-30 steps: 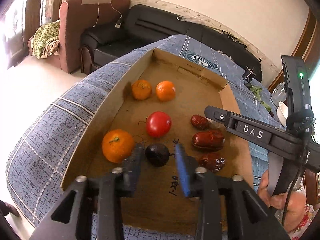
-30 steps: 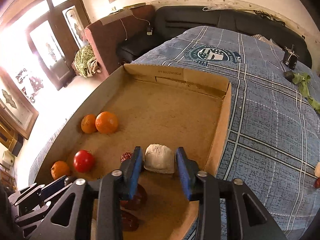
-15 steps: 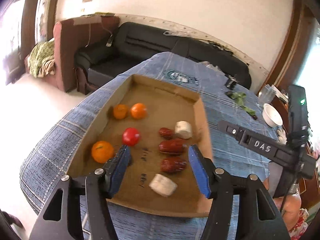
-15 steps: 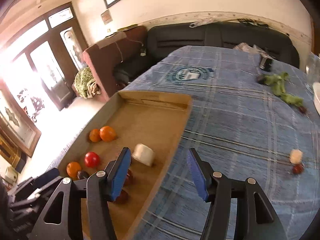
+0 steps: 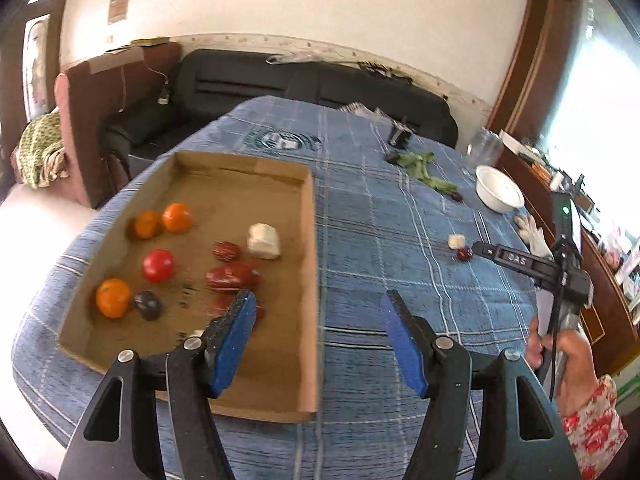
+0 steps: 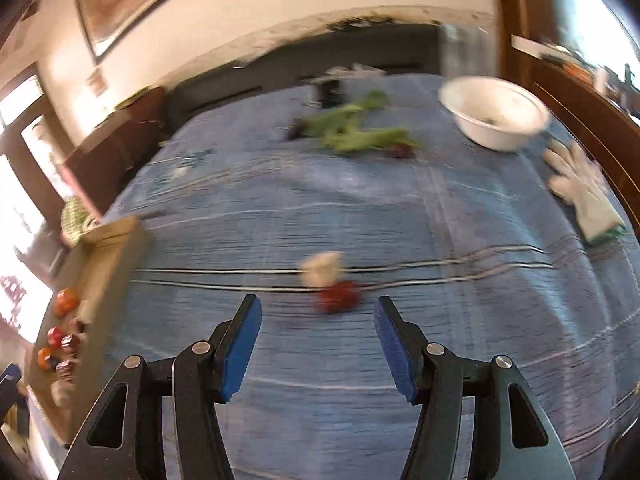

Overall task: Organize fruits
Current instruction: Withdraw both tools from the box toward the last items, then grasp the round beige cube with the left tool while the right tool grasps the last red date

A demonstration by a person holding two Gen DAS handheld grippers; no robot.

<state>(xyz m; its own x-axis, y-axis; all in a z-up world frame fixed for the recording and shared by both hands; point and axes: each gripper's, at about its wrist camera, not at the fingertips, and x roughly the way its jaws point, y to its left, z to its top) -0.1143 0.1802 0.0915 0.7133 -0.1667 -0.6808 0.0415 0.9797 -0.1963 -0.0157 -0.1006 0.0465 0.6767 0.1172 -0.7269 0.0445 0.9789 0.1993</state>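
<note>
A cardboard tray (image 5: 310,264) on the blue cloth holds oranges (image 5: 113,297), a red tomato (image 5: 158,265), a dark plum (image 5: 148,305), red dates (image 5: 232,275) and a white piece (image 5: 263,241). My left gripper (image 5: 318,330) is open and empty above the tray's right wall. My right gripper (image 6: 318,334) is open and empty just short of a small red fruit (image 6: 339,297) and a white piece (image 6: 322,268) lying loose on the cloth. That pair also shows in the left wrist view (image 5: 464,253), at the right gripper's tip.
A white bowl (image 6: 494,114), green leaves (image 6: 354,132) with another dark red fruit (image 6: 402,150) and a white glove (image 6: 582,194) lie on the far cloth. A sofa (image 5: 312,84) and armchair stand beyond the table. The tray's edge (image 6: 108,248) is at the right view's left.
Both grippers let go of their pieces in the tray, opened and pulled back. The right gripper swung right over the cloth to the loose red fruit and white piece.
</note>
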